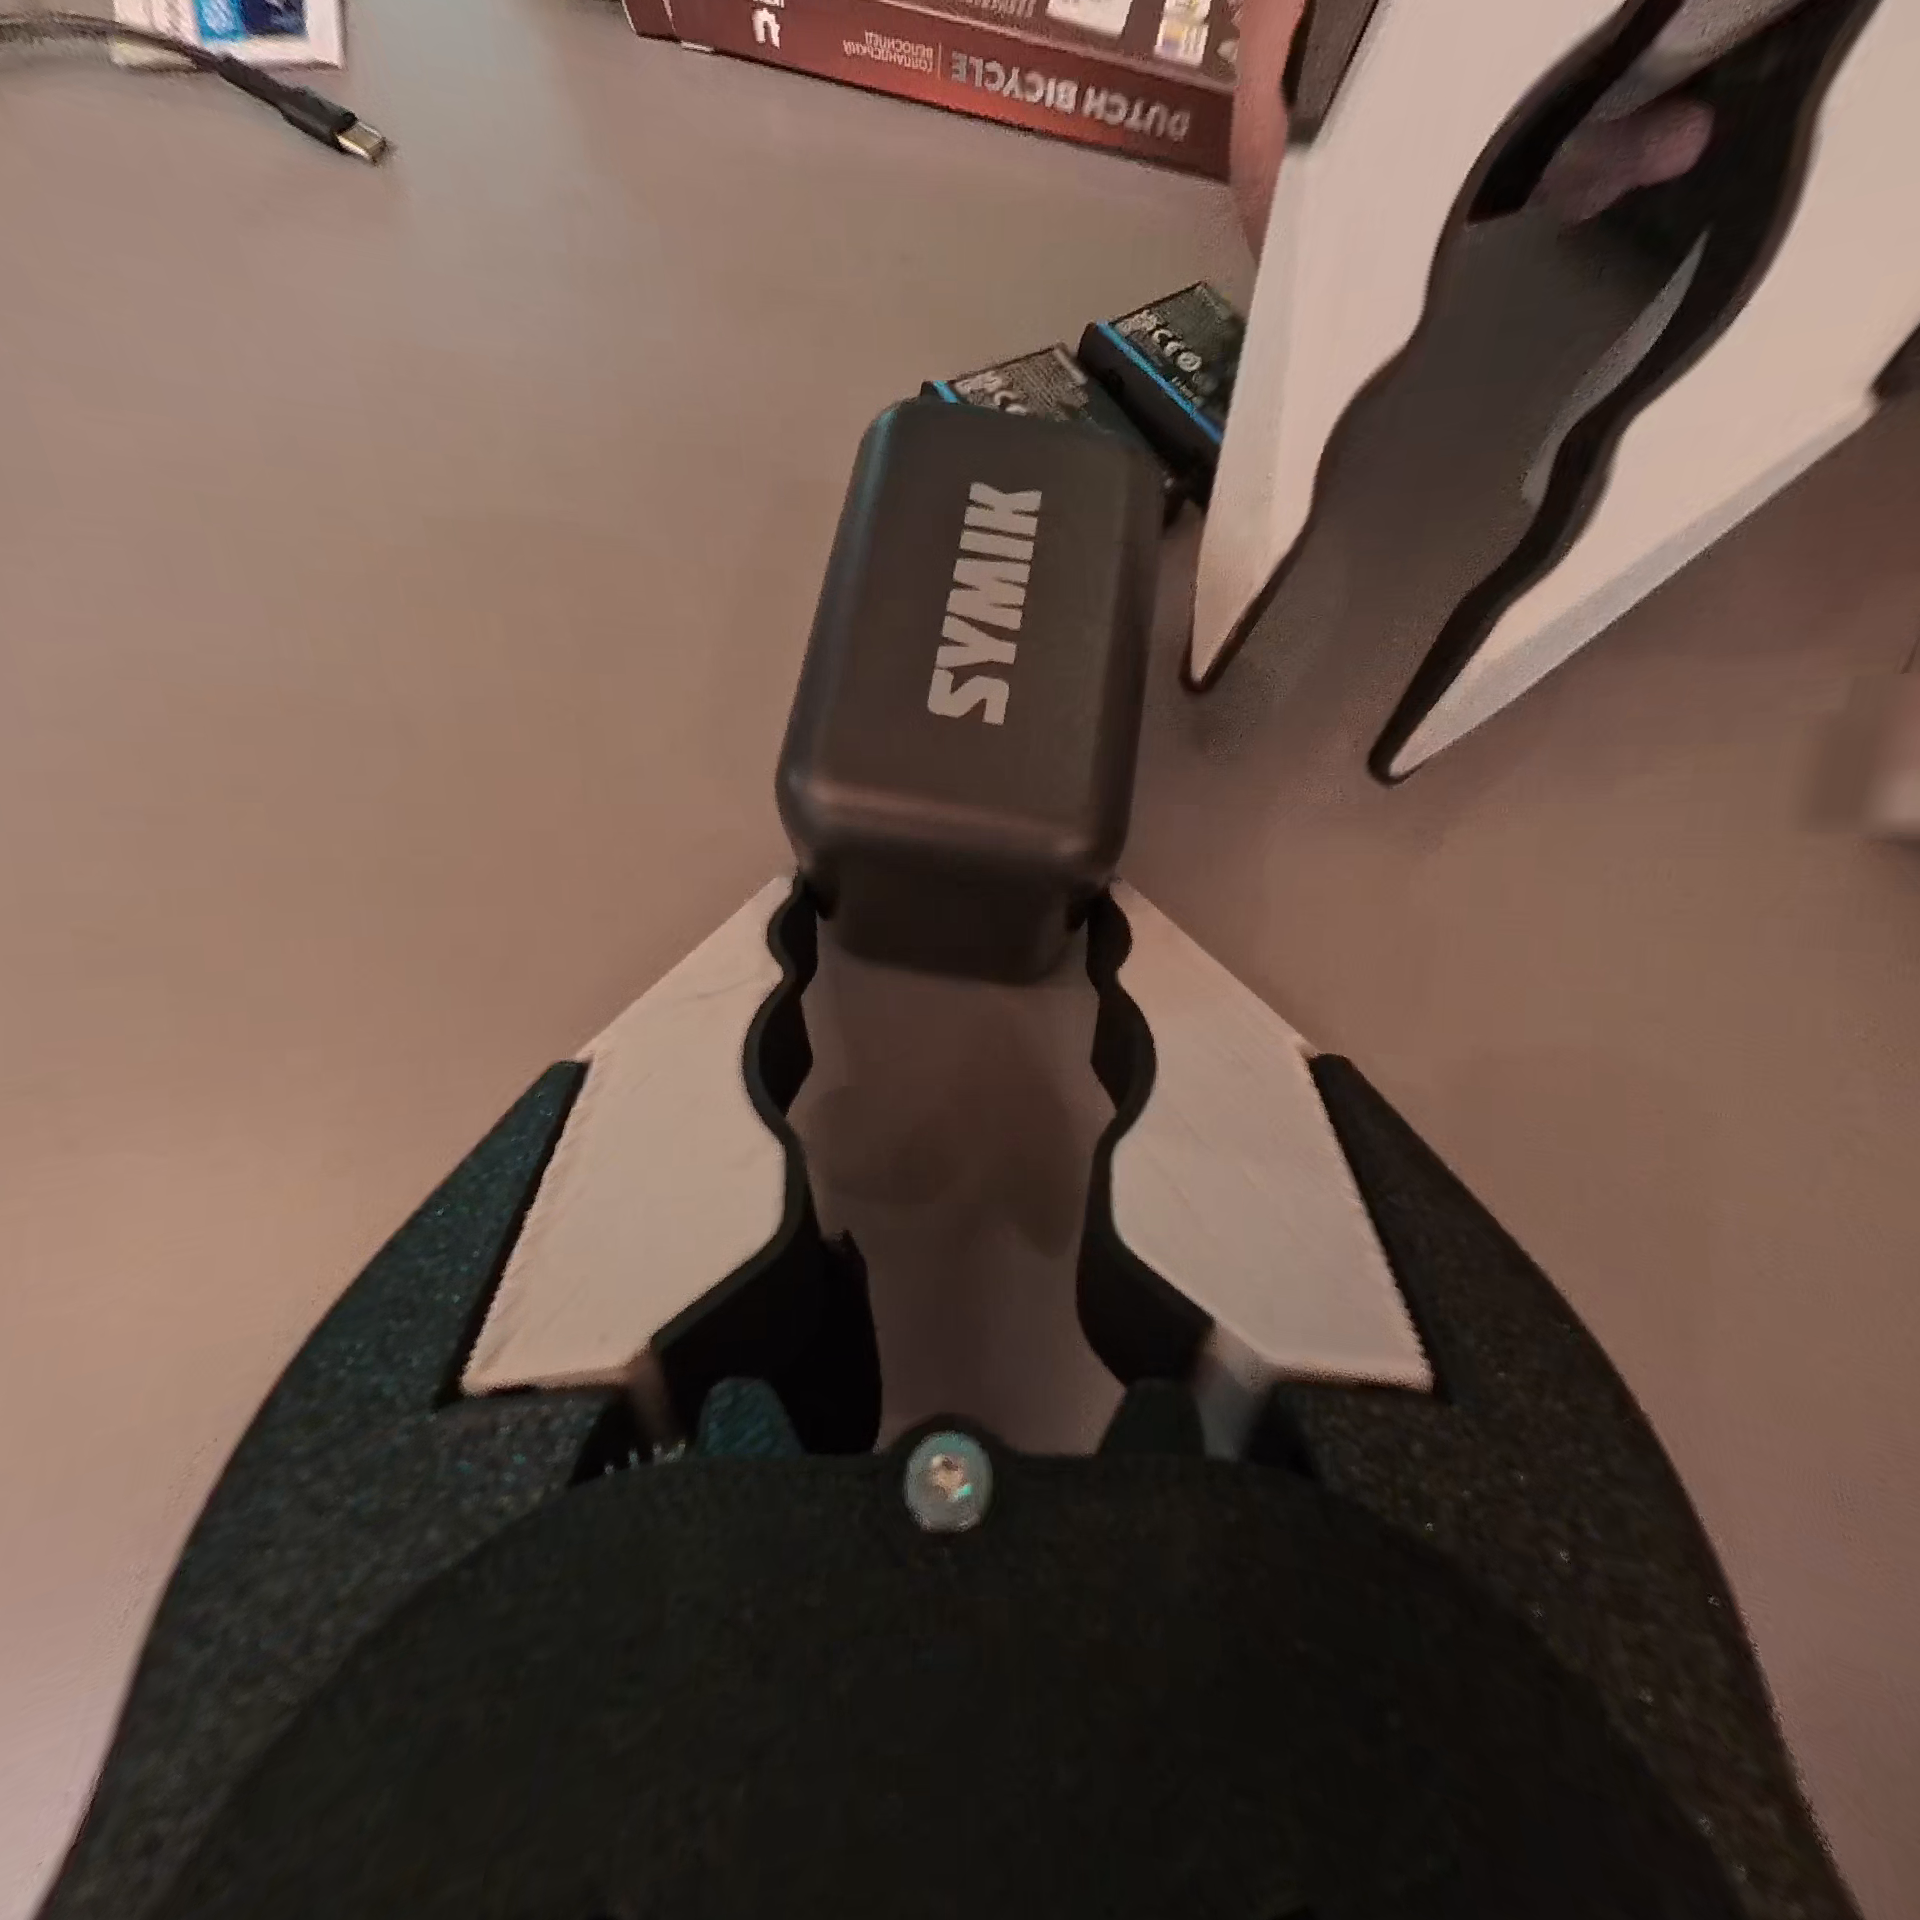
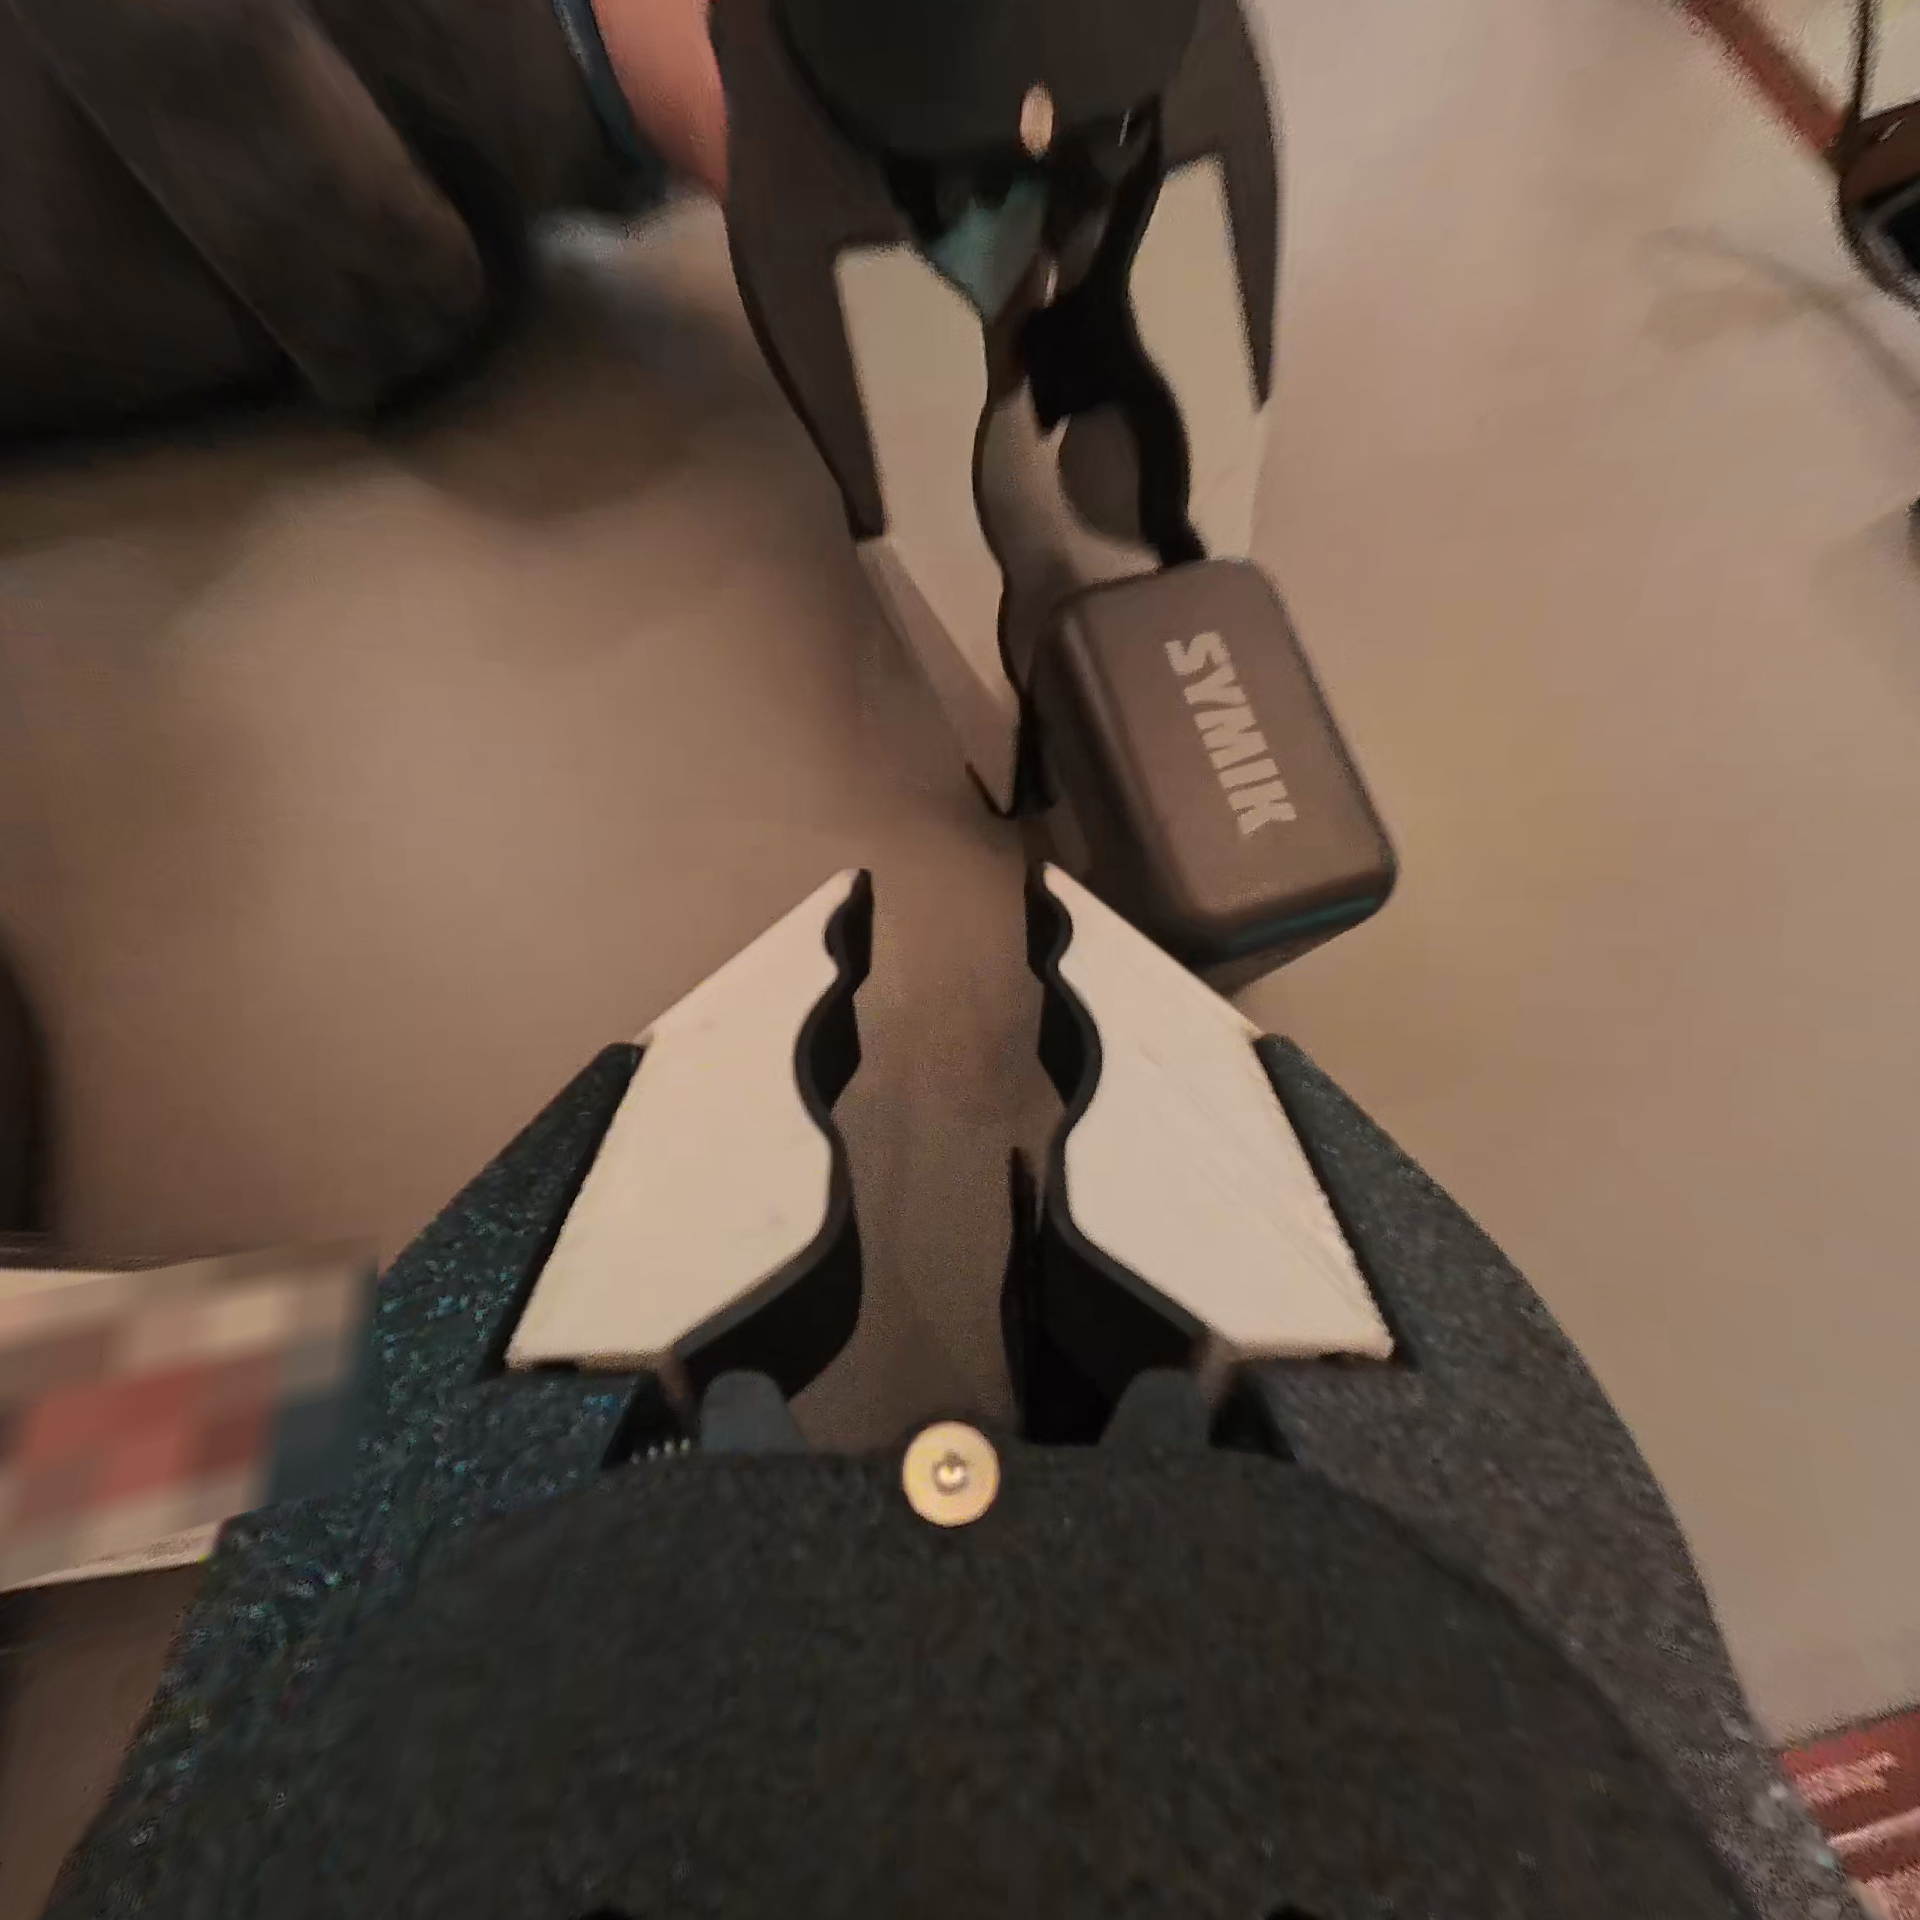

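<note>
Charger block (image 1: 961, 665), dark grey with rounded edges, is pinched at its near end by the tips of our left gripper (image 1: 945, 914), above the grey table (image 1: 416, 623). We judge it rigid, light, smooth-skinned; flat sides offer best purchase. Our right gripper (image 2: 948, 894) hangs beside it, jaws narrowly parted, empty. Two black battery packs (image 1: 1101, 384) lie behind.

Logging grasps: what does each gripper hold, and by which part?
Left gripper pinches the black box by its near end. Right gripper holds nothing.
</note>
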The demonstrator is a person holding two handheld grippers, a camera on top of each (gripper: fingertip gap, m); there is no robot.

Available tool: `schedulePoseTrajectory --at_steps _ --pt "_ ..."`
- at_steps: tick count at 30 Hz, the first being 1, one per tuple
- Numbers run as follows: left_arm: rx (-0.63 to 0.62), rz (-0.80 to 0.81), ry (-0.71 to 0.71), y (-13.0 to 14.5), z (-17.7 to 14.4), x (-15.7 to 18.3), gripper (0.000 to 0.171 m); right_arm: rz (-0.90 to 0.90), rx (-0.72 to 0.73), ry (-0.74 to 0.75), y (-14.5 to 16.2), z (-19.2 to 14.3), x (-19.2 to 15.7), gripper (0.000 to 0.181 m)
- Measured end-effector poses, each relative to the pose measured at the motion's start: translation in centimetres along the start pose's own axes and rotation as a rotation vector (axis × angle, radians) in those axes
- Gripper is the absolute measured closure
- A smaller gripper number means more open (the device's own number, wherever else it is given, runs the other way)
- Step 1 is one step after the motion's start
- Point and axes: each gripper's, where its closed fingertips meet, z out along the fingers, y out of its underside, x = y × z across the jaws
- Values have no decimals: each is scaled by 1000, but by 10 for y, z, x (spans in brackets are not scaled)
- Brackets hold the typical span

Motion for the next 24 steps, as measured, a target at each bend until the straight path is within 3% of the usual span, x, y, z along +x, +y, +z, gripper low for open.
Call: schedulePoseTrajectory --at_steps 3,7,10,11,12,16,17,21,24 --pt "112 -228 169 -18 -11 6 120 114 140 -88 -20 -30 8 135" --pt "311 -591 278 -45 -29 -8 122 163 297 47 -26 -63 49 121" --pt "365 -855 327 -43 -27 -19 126 136 186 108 -11 -43 51 100" --pt "418 -913 353 -46 -29 -22 159 166 142 142 -8 -30 50 97" --pt "486 -973 382 -50 -35 -26 171 221 118 167 -8 -18 46 96" --pt "473 -935 303 -44 -37 -28 171 401 142 159 -21 13 6 91" --pt "480 -909 291 -46 -41 -25 171 397 140 171 -21 14 0 88" --pt "372 -697 23 -31 -59 -22 170 292 87 206 -16 17 -30 81" --pt "291 -619 -120 -14 -73 -19 150 304 64 259 -11 37 -32 79"
